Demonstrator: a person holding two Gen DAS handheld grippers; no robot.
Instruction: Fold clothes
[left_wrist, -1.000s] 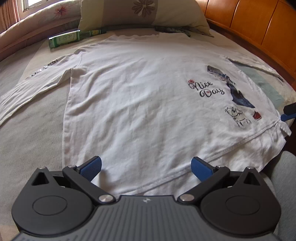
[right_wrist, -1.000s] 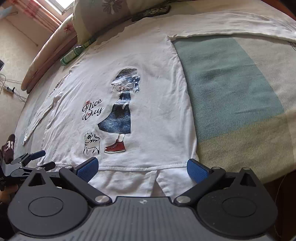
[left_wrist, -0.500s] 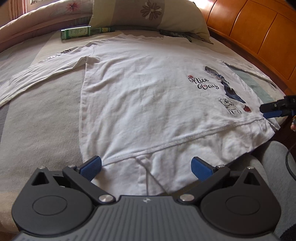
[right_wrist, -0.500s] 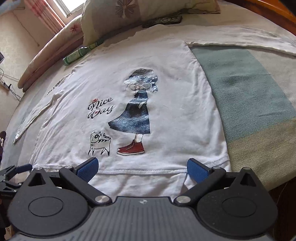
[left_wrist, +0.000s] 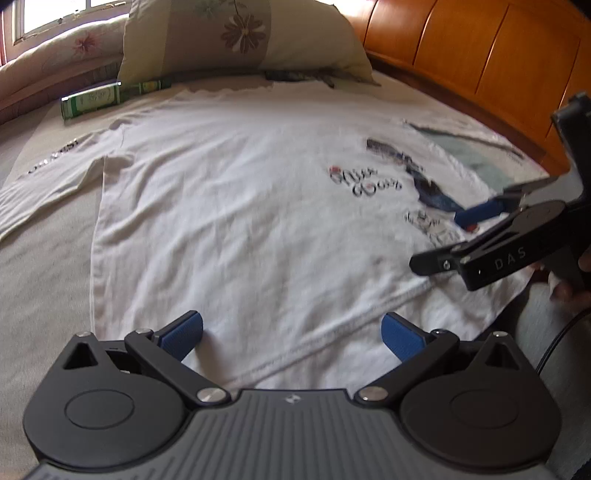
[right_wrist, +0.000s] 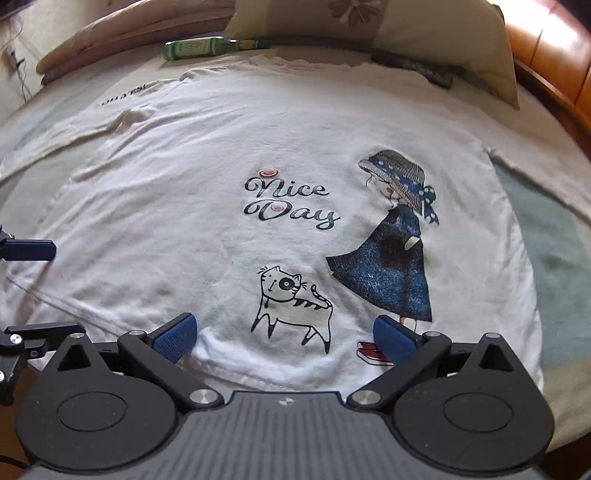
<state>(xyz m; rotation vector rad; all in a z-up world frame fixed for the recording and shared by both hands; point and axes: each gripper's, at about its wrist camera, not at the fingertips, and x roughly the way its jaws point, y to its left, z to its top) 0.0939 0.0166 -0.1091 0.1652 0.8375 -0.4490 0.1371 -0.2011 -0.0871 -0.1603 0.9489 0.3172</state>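
A white long-sleeved shirt lies spread flat on the bed, front up, printed with "Nice Day", a cat and a girl in a blue dress. Its hem is nearest both cameras. My left gripper stands open just above the hem left of the middle, with nothing between its fingers. My right gripper is open over the hem by the cat print, also holding nothing. The right gripper shows at the right edge of the left wrist view; the left gripper's blue fingertip pokes into the right wrist view.
A flowered pillow and a green bottle lie beyond the collar. A wooden headboard runs along the right. A rolled quilt lies at the far left. A teal stripe of the bedspread shows right of the shirt.
Both grippers moved inward along the hem toward each other and forward over the shirt. The right gripper now hangs above the cat print and fills the right side of the left wrist view.
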